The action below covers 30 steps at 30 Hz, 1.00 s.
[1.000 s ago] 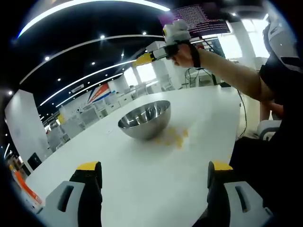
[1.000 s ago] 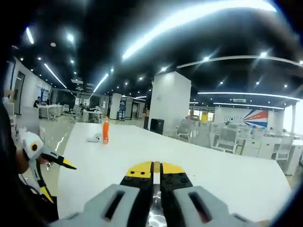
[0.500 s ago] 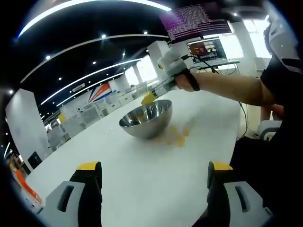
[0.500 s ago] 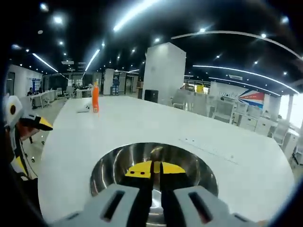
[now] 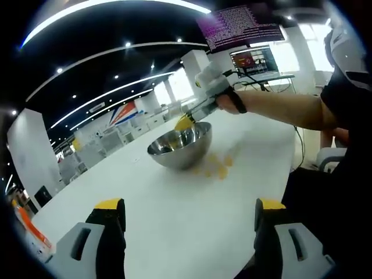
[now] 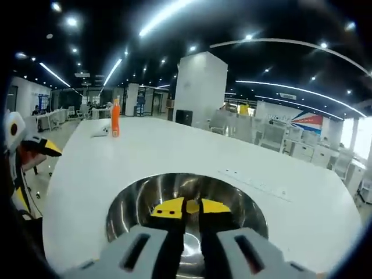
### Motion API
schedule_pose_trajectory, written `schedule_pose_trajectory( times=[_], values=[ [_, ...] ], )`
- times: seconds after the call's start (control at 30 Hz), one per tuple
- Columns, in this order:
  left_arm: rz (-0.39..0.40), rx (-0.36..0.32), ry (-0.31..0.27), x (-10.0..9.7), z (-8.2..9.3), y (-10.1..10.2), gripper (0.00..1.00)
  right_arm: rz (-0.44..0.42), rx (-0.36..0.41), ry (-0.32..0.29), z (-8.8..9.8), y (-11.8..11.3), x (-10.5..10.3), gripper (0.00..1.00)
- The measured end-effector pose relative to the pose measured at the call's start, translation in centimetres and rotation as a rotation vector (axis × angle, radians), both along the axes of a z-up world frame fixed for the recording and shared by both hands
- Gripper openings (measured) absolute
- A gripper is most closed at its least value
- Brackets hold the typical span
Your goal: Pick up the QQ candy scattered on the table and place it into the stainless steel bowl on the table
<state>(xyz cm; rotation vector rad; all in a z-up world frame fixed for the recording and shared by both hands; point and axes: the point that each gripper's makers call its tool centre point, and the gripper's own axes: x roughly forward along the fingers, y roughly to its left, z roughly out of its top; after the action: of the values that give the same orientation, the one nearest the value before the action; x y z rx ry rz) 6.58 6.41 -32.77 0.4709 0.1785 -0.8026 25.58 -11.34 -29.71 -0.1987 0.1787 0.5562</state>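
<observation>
QQ candy [image 6: 192, 206] pinched between right fingers [image 6: 168, 207] above stainless steel bowl [image 6: 139, 200]; left fingers [image 5: 110, 210] wide apart.

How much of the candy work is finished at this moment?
Done: no candy visible resting in the bowl. In hand: the right gripper, over the bowl, pinches one yellow candy. Left: several candies lie beside the bowl; the left gripper is open.

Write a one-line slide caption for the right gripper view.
Right gripper over the stainless steel bowl, a yellow candy between its slightly parted tips; orange bottle far across the white table.
</observation>
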Motion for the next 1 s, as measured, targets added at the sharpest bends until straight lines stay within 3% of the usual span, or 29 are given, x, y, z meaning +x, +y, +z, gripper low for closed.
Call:
schedule_pose_trajectory(
  times=[0.07,0.13,0.47,0.63,0.8,1.0],
  values=[
    [0.000,-0.002,0.001,0.0,0.0,0.0,0.93,0.006,0.026,-0.007,0.3,0.1,0.0,0.27],
    [-0.001,-0.003,0.001,-0.1,0.0,0.0,0.93,0.004,0.027,0.000,0.2,0.1,-0.1,0.19],
    [0.002,-0.001,-0.003,-0.1,0.1,0.2,0.93,-0.006,0.007,-0.006,0.2,-0.2,-0.2,0.19],
    [0.002,0.003,-0.003,-0.1,0.1,0.1,0.93,-0.003,0.022,-0.030,1.6,-0.4,-0.3,0.21],
    [0.001,0.002,-0.006,-0.2,0.3,0.0,0.93,-0.017,-0.008,-0.125,6.2,-1.4,-0.7,0.20],
    [-0.001,0.004,-0.007,-0.2,0.3,-0.1,0.93,-0.013,0.023,-0.271,13.9,-2.2,-2.9,0.19]
  ],
)
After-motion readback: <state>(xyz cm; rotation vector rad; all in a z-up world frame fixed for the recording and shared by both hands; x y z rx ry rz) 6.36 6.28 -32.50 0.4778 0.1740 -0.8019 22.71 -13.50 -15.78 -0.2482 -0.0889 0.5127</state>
